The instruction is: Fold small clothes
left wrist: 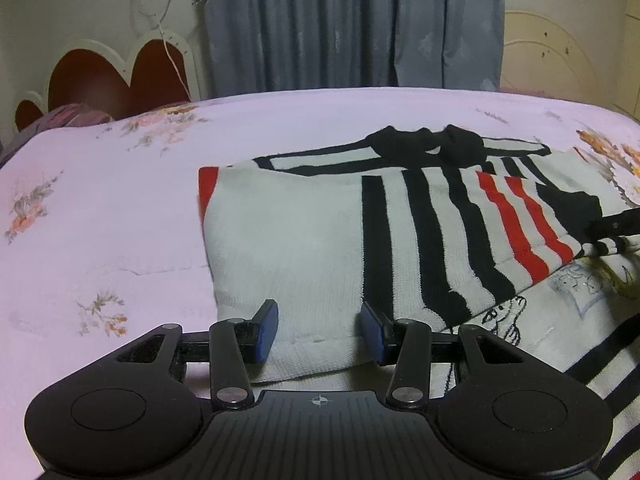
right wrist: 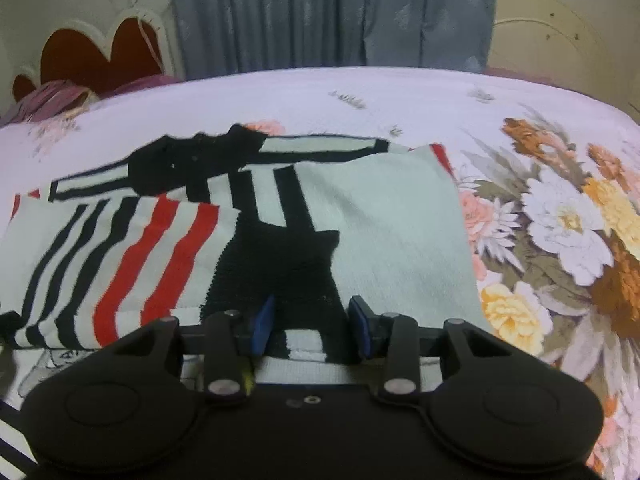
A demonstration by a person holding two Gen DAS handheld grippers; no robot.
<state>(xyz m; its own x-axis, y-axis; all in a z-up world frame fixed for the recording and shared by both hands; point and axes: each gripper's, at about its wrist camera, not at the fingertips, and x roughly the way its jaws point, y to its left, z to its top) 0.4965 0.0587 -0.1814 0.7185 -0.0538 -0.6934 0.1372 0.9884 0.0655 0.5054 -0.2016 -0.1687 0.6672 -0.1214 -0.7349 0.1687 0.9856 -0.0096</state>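
Both claws were held spread, with nothing pinched between their blue pads. Left claw (left wrist: 319, 330) was poised over the near hem of a small knitted sweater (left wrist: 304, 236), its fingers straddling a pale plain section at the garment's left side. Right claw (right wrist: 310, 326) was placed over the same sweater (right wrist: 384, 216), its fingers set to either side of a black knitted patch at the near edge. The sweater, pale with black and red stripes, was laid flat on a bed (left wrist: 100, 208) covered by a pink floral sheet, with one striped sleeve folded across its front. A second garment (left wrist: 560, 320) bearing line drawings was seen lying partly under the sweater's near edge. A grey curtain (left wrist: 352, 24) was seen behind the bed.
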